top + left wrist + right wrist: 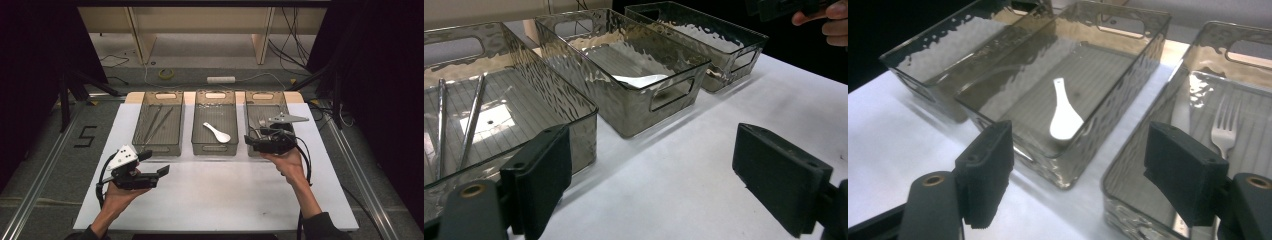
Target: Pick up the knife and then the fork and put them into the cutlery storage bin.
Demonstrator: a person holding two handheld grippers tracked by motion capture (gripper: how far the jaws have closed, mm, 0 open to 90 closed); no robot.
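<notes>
fork [1226, 131]: silver, four tines, flat in right bin [1168, 112], 2 o'clock of spoon [1064, 116]
right claw [1083, 172]: spread, empty
left claw [651, 172]: spread, empty

A white counter [215, 195] fills the lower middle of the high view, its near part bare. Along its far edge, in the upper middle of the frame, three smoky clear bins stand side by side, close but apart: the left bin [141, 140], the middle bin [196, 142] and the right bin [250, 114], all resting directly on the white surface.
</notes>
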